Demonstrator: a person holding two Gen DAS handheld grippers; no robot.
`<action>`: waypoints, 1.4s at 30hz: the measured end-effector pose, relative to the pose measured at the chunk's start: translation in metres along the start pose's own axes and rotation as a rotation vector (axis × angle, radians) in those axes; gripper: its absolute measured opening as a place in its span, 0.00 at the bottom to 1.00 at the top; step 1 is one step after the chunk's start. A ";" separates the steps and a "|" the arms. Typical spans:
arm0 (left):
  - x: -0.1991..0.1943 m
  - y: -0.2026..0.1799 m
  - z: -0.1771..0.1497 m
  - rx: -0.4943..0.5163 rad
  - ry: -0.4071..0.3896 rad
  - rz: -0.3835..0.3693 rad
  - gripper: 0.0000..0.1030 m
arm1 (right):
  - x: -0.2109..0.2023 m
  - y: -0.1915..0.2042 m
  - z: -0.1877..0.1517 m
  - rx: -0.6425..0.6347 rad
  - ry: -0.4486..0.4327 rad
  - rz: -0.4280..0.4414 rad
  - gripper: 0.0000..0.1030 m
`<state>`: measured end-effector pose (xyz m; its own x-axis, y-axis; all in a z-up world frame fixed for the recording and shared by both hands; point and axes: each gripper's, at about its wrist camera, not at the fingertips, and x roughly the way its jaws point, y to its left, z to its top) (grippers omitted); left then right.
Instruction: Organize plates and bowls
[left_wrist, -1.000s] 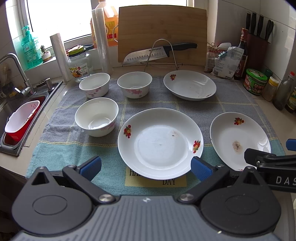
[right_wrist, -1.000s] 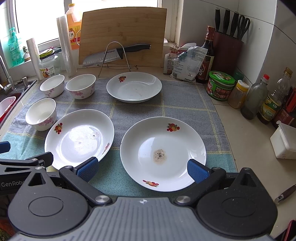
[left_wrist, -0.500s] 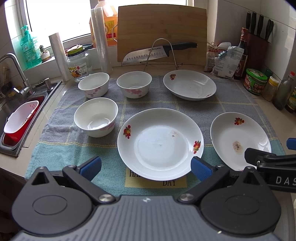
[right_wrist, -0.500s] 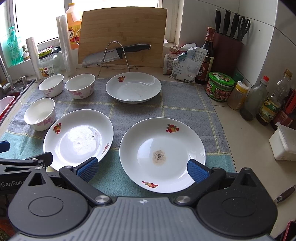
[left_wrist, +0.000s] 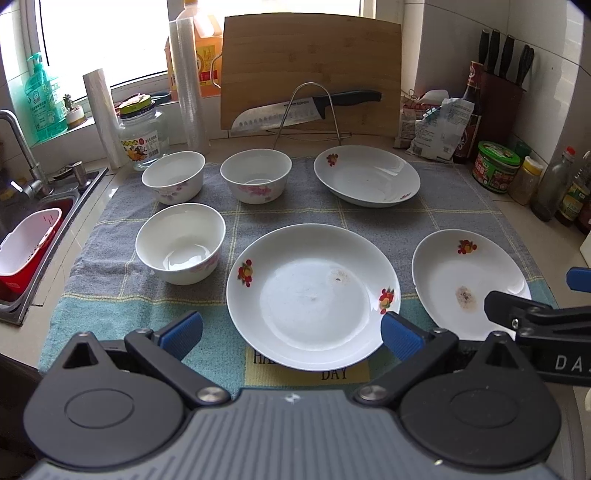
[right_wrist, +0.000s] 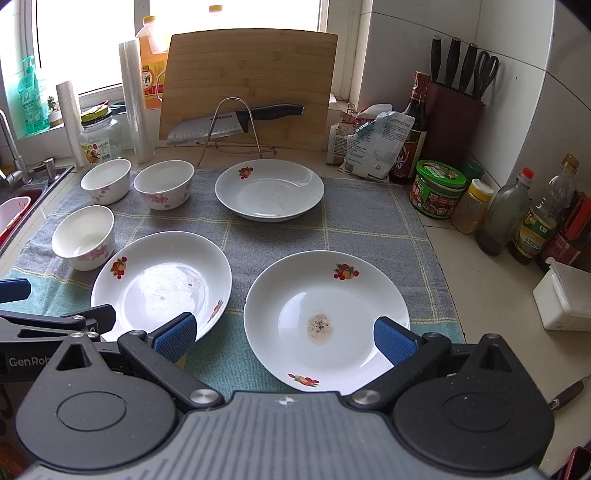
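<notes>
Here, three plates and three bowls lie spread on a checked towel (left_wrist: 436, 199), none stacked yet, so by my reading the sorting has not begun. In the left wrist view, the near plate (left_wrist: 314, 295) sits at centre, just ahead of the left gripper (left_wrist: 291, 330), whose blue-padded jaws stand wide apart and empty, framing the plate's near rim as if lined up for a first pick. At 3 o'clock from it lies the stained plate (left_wrist: 465, 273), apart from it; at 1 o'clock, further back, the far plate (left_wrist: 365, 175). The bowls cluster on the other side: the near bowl (left_wrist: 181, 243) at 9 to 10 o'clock, the left far bowl (left_wrist: 173, 177) and the middle far bowl (left_wrist: 255, 175) at 11 to 12 o'clock, close to one another but not touching. In the right wrist view the right gripper (right_wrist: 284, 334) likewise hangs spread and holding nothing, its pads flanking the near edge of the stained plate, which probably makes that plate its target. Beyond the towel, at 12 o'clock, a cutting board (left_wrist: 310, 70) leans against the wall with a knife (left_wrist: 306, 109) resting on a wire stand, clear of the work area; a sink (left_wrist: 37, 236) lies at 9 o'clock, and jars and bottles crowd the 2 o'clock corner.
</notes>
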<state>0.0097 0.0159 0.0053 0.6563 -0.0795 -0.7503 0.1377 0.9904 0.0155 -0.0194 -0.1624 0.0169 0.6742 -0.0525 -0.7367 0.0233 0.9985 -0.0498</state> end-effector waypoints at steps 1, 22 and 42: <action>0.001 0.001 0.000 0.004 -0.003 -0.008 0.99 | -0.002 0.001 0.000 -0.006 -0.020 0.008 1.00; 0.020 0.003 -0.013 0.135 -0.072 -0.187 0.99 | -0.020 -0.019 -0.021 -0.047 -0.114 -0.041 1.00; 0.049 -0.110 -0.046 0.265 -0.011 -0.299 0.99 | 0.074 -0.125 0.000 -0.100 -0.050 0.086 1.00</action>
<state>-0.0072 -0.0922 -0.0636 0.5660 -0.3628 -0.7403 0.5098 0.8597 -0.0316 0.0278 -0.2910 -0.0314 0.7062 0.0367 -0.7071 -0.1086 0.9924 -0.0570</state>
